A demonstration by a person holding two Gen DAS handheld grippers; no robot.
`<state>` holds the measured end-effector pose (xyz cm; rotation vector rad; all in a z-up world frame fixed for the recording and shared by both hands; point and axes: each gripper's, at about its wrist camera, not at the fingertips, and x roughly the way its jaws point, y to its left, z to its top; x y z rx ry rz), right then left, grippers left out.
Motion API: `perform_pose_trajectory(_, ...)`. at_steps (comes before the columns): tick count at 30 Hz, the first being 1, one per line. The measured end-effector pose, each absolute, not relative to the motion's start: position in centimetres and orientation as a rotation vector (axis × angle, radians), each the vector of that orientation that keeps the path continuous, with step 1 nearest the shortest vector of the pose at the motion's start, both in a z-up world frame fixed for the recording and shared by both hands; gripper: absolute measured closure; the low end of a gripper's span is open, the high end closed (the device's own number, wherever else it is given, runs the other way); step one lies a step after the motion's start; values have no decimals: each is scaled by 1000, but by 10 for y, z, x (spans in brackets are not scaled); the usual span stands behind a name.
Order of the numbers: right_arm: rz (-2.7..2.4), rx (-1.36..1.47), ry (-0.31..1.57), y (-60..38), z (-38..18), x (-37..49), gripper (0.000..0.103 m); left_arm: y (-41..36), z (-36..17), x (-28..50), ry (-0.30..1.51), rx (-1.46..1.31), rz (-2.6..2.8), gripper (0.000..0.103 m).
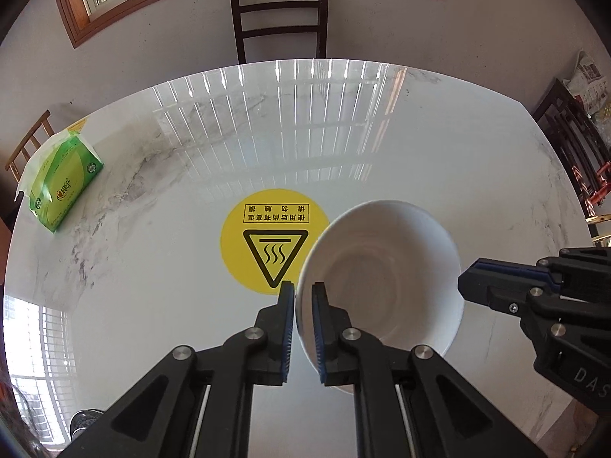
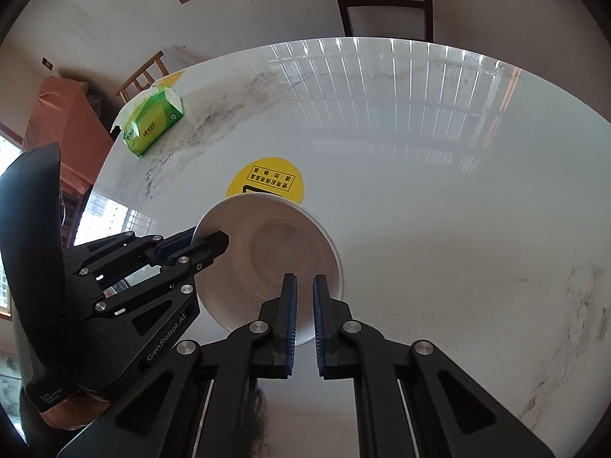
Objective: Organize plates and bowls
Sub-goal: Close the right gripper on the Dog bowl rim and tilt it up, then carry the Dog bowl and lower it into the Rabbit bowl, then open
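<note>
A white bowl (image 1: pixel 385 271) is held tilted above the white marble table (image 1: pixel 191 175). My left gripper (image 1: pixel 303 294) is shut on the bowl's left rim, one finger inside and one outside. In the right wrist view the same bowl (image 2: pixel 275 252) shows with my left gripper (image 2: pixel 208 242) clamped on its left rim. My right gripper (image 2: pixel 304 286) hovers over the bowl's near right rim with its jaws a narrow gap apart and nothing between them. It also shows in the left wrist view (image 1: pixel 469 282), just right of the bowl. No plates are in view.
A round yellow hot-surface sticker (image 1: pixel 263 236) marks the table's middle, partly behind the bowl. A green tissue pack (image 1: pixel 65 179) lies at the far left edge. Dark wooden chairs (image 1: pixel 278 15) stand behind the table and at its sides.
</note>
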<state>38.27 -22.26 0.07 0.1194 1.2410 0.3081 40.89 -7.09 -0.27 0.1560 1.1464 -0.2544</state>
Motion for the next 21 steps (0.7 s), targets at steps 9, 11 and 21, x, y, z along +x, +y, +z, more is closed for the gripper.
perform_pose_trajectory(9, 277, 165, 1253, -233, -17, 400, 60, -70, -20, 422, 1183, 142, -278, 93)
perform_pose_trajectory(11, 290, 153, 1282, -226, -27, 402, 67, -70, -26, 423, 1208, 132, -285, 93)
perform_pose_trajectory(21, 311, 196, 1316, -228, -38, 402, 86, -61, -22, 427, 1244, 47, -311, 95)
